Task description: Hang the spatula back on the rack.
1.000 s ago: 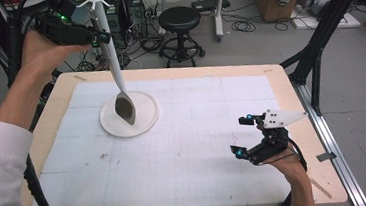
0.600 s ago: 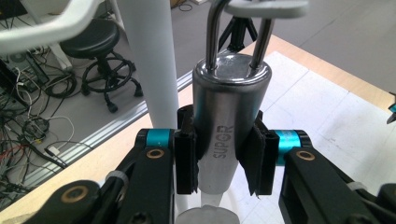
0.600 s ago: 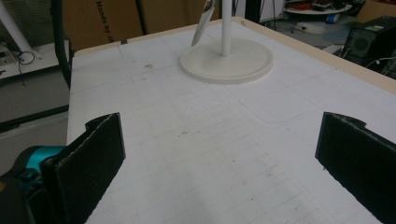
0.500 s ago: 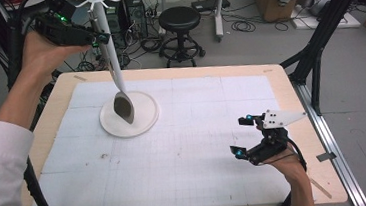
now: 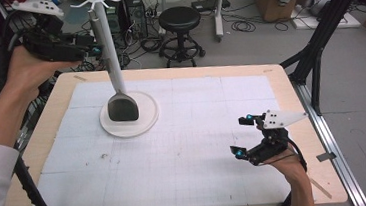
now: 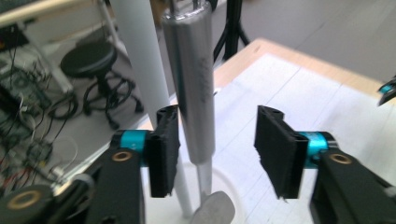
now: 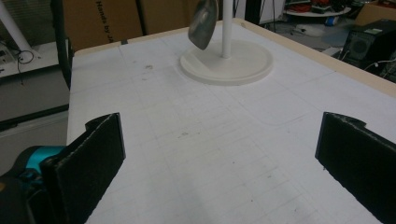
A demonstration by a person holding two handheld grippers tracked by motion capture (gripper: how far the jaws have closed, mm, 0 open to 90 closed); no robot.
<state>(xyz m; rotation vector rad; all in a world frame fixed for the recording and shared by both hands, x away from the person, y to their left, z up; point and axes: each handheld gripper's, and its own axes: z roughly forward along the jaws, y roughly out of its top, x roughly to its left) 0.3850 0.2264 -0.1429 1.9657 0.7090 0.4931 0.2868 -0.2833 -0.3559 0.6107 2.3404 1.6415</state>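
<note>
The left gripper (image 6: 215,149) has just been opening; its jaws stand apart, one beside the handle of the hanging spatula (image 6: 190,93), which they no longer squeeze. The spatula hangs on the white rack (image 5: 108,54). The right gripper (image 7: 219,163) is wide open and holds nothing, low over the table (image 5: 228,179).

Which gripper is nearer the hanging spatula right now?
Left. The left gripper has its open jaws around the spatula handle at the white rack; the right gripper rests far off across the table.
</note>
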